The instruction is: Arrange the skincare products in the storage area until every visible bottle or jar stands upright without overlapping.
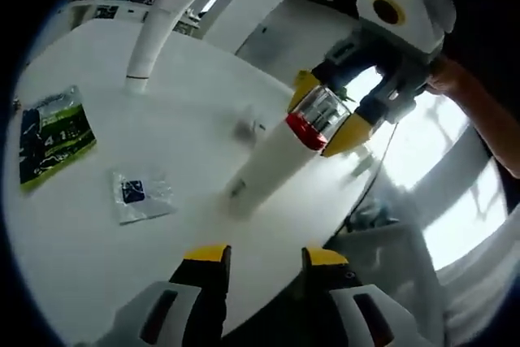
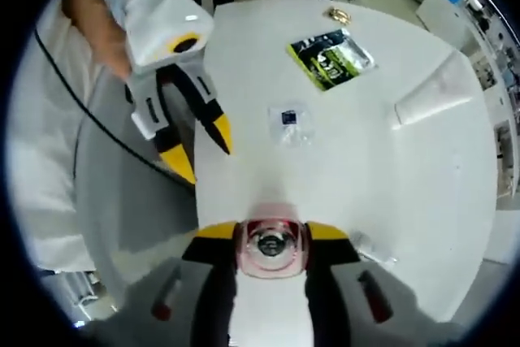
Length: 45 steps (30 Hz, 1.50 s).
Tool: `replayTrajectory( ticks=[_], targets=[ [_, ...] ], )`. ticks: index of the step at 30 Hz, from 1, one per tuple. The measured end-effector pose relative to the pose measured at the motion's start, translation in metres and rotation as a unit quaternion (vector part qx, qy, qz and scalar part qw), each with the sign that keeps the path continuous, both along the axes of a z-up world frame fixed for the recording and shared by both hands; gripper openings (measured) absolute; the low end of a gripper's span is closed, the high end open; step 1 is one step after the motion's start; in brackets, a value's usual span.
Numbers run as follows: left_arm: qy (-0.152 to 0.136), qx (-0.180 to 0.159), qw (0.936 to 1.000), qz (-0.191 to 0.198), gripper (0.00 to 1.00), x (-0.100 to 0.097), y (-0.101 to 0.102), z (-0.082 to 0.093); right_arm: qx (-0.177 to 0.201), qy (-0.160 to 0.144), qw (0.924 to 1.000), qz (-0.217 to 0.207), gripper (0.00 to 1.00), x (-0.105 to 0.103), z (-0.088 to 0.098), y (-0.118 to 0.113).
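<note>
Right gripper (image 1: 329,123) fingers pinching white bottle (image 1: 272,164) by its red-banded cap, base touching the surface (image 1: 187,119). Left gripper (image 2: 199,152) fingers spread, holding nothing. Still apparently lying flat: white tube (image 2: 431,99); task seemingly unfinished.

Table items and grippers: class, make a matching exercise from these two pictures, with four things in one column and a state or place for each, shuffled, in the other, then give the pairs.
Things
1. White tube with red band
2. Green and black packet
3. Left gripper
4. Small clear sachet

States
A. Open, holding nothing
B. Lying flat between the green packet and the grippers
C. Clamped in the right gripper
D. Lying flat near the table's far edge

Pairs: 1-C, 2-D, 3-A, 4-B
</note>
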State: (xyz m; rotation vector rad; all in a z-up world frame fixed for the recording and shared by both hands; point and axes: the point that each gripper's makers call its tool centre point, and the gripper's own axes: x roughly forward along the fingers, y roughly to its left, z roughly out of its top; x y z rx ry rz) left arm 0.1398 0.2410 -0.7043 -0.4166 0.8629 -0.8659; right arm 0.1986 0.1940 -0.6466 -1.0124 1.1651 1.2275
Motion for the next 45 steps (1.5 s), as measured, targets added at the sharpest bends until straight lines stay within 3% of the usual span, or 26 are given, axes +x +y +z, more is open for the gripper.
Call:
replayTrajectory(
  ticks=[6, 13, 20, 26, 29, 39, 45],
  targets=[
    [0.009, 0.01, 0.9998, -0.016, 0.35, -0.007, -0.001, -0.005, -0.007, -0.007, 0.9998, 0.016, 0.3, 0.0, 0.0, -0.001],
    [0.024, -0.007, 0.9997, 0.004, 0.34, -0.004, 0.004, -0.003, -0.017, -0.007, 0.9992, 0.034, 0.29, 0.006, 0.003, 0.003],
    [0.013, -0.004, 0.9998, 0.012, 0.34, 0.0, 0.005, -0.001, -0.008, -0.014, 0.9992, 0.035, 0.29, 0.021, 0.01, 0.008],
    [-0.024, 0.011, 0.9977, 0.062, 0.35, 0.02, 0.025, 0.004, -0.003, -0.024, 0.9988, 0.042, 0.29, 0.043, 0.019, 0.015],
    [-0.01, 0.002, 0.9966, 0.081, 0.34, 0.023, 0.03, 0.001, -0.004, -0.029, 0.9983, 0.05, 0.29, 0.06, 0.024, 0.016],
    [-0.007, 0.004, 0.9962, 0.086, 0.34, 0.024, 0.03, -0.001, -0.006, -0.037, 0.9971, 0.066, 0.29, 0.107, 0.035, 0.021],
    [0.008, -0.003, 0.9947, 0.102, 0.34, 0.025, 0.036, -0.003, -0.011, -0.042, 0.9957, 0.081, 0.29, 0.126, 0.034, 0.022]
  ],
)
